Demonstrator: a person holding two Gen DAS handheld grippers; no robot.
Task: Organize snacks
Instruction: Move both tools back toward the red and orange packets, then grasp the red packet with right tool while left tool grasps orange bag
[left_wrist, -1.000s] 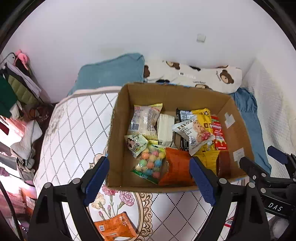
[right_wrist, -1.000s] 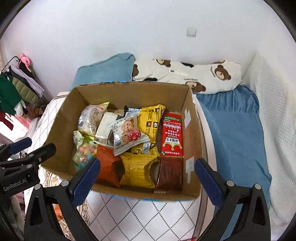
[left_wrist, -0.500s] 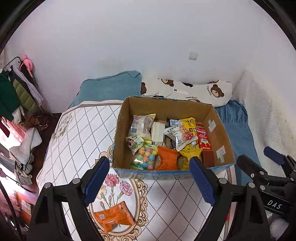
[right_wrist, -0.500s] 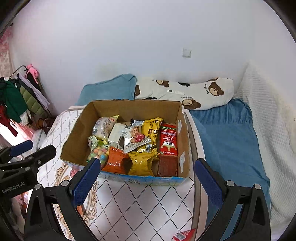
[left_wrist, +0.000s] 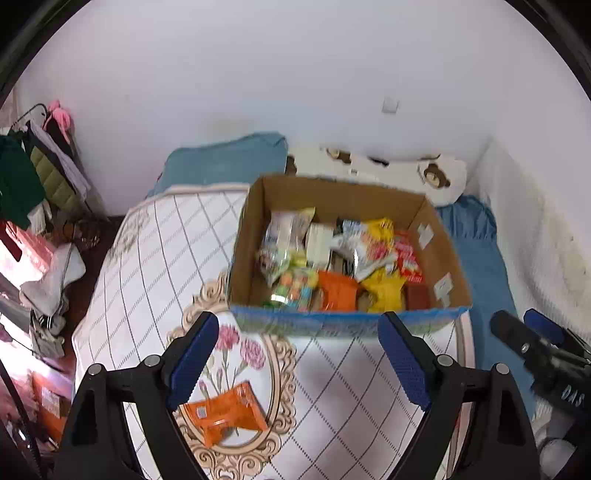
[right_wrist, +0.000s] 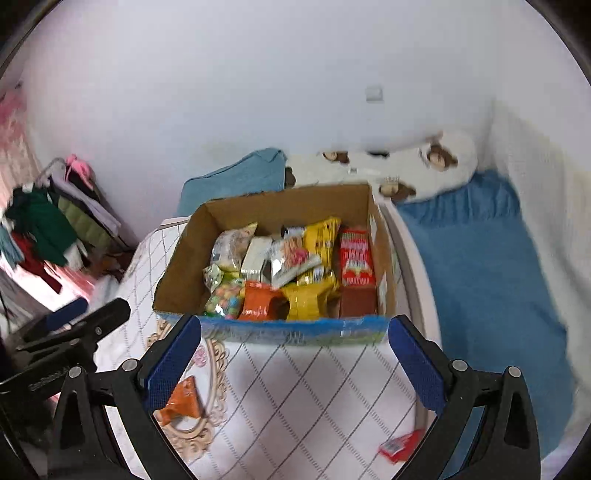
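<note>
Snacks: most packed in cardboard box (left_wrist: 343, 195) on quilt; orange packet (left_wrist: 225, 410) loose near left gripper (left_wrist: 299, 362), red packet (right_wrist: 400, 445) near right gripper (right_wrist: 295, 354). Both grippers wide open, empty. Packets likely light, crinkly, slippery; pinch flat at sealed edge.

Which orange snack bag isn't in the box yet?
The flat orange packet lying on the flowery bedspread, near the left gripper. The other orange bag sits inside the cardboard box.

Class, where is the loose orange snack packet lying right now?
In the left wrist view, the orange packet lies on the patterned quilt, lower left, in front of the cardboard box.
</note>
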